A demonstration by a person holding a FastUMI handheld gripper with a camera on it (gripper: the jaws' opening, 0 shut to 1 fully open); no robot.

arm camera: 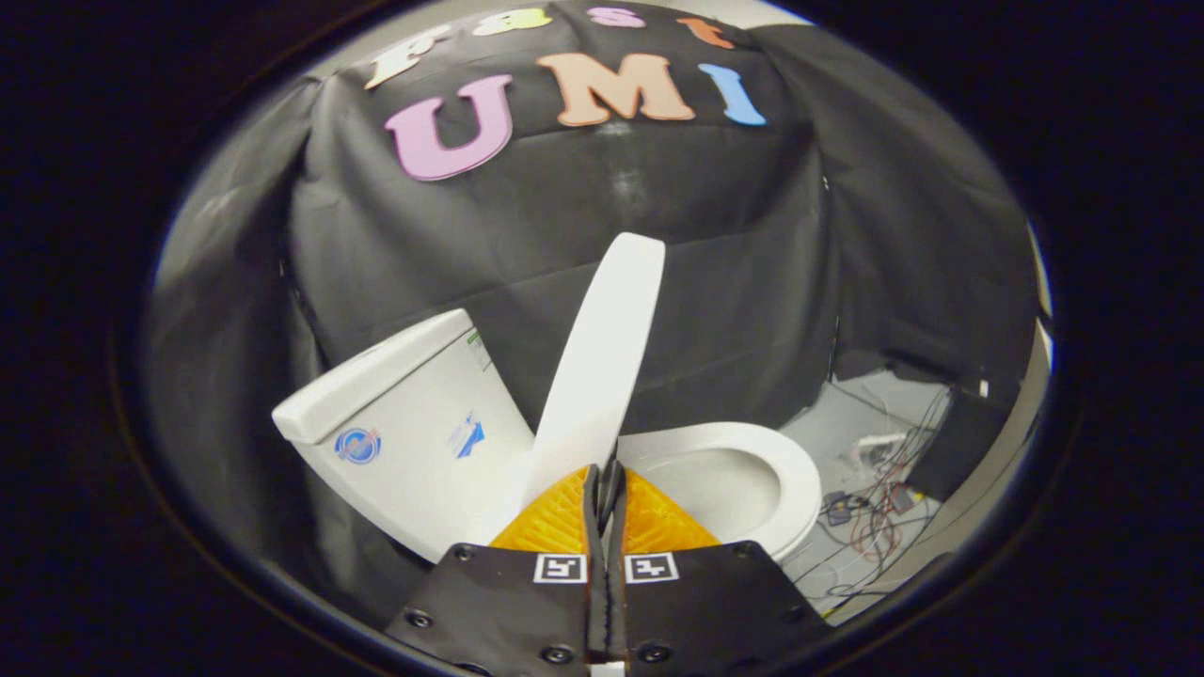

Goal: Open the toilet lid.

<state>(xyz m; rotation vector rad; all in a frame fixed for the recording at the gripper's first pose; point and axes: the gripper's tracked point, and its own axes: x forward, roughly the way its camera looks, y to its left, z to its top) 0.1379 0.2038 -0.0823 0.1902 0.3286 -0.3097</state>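
1. Fingers (607, 475) stand almost together, with only a thin gap between them, and the lower edge of the lid (602, 357) sits in that gap. They seem to pinch the lid edge, but the contact itself is hidden behind the finger bodies, so I cannot say for sure that both press on it.
2. Just ahead of the fingers the lid rises steeply, raised well above the seat (785, 470) and leaning toward the tank (404, 423). It does not yet rest against the tank; a gap shows between the two.
3. I judge the task mostly done: what is left is to carry the lid past upright until it leans on the tank.
4. To do this well, move the fingers along the arc of the hinge, not in a straight line, so that the edge does not twist out of the grip.
5. Go slowly near the end. A lid let go early may fall back on the seat or knock the tank.
6. Let the fingers part only when the lid stands by itself, then draw them back away from the lid.
7. Beyond the bowl (729, 489), cables (870, 522) lie on the floor (847, 414) by the black cloth wall (658, 216); keep the hand path away from them.
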